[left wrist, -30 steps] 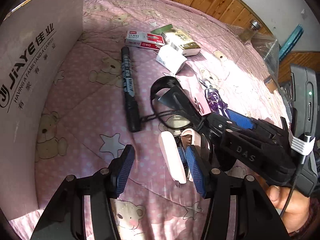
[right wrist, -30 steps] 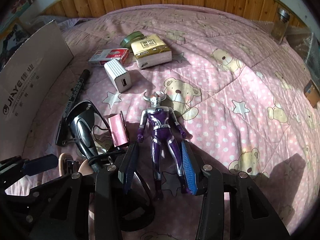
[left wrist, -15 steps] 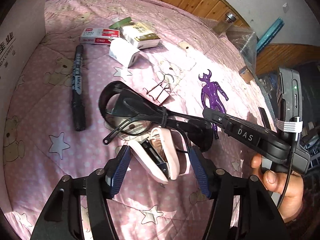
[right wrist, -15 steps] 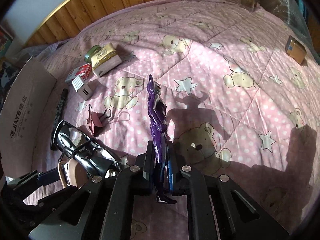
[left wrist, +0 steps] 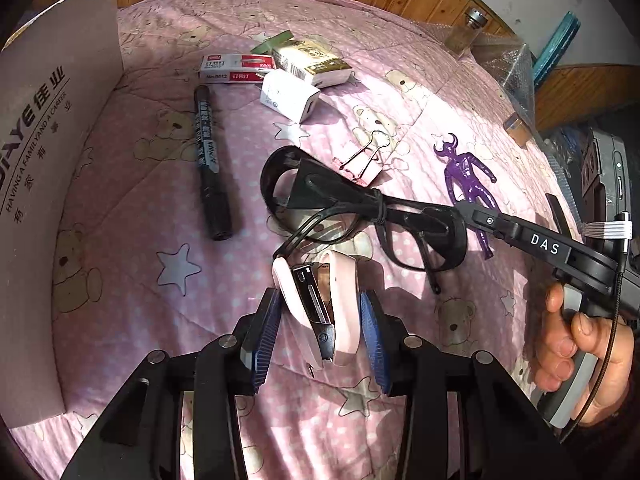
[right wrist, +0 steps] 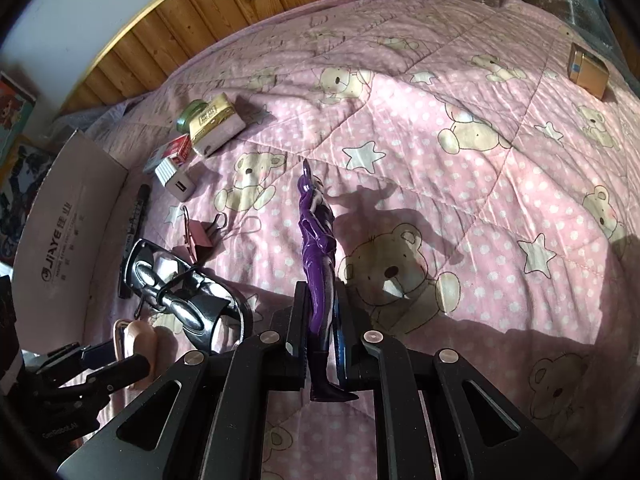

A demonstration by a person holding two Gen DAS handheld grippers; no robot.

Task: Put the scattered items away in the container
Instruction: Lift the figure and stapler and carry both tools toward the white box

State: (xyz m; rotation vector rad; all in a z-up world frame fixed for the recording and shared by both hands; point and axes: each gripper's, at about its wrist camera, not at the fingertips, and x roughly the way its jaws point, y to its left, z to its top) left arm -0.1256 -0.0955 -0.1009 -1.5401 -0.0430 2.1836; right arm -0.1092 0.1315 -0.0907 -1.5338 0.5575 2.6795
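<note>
In the left wrist view the tall white cardboard box wall [left wrist: 48, 168] closes off the whole side from 8 to 11 o'clock. A black marker pen [left wrist: 210, 160] lies beside it, leaving a bare strip of pink bear-print quilt [left wrist: 132, 264] between them where a claw could pass. Black-framed safety glasses [left wrist: 360, 216] lie straight ahead at 12 o'clock, just beyond the pink stapler [left wrist: 320, 304]. Past them a pink binder clip [left wrist: 366, 160], a white charger block [left wrist: 288, 94] and small boxes [left wrist: 236, 68] crowd 11 to 1 o'clock. In the right wrist view the quilt from 12 to 4 o'clock is open, save a small brown box [right wrist: 588, 68] near the far edge at 2 o'clock
</note>
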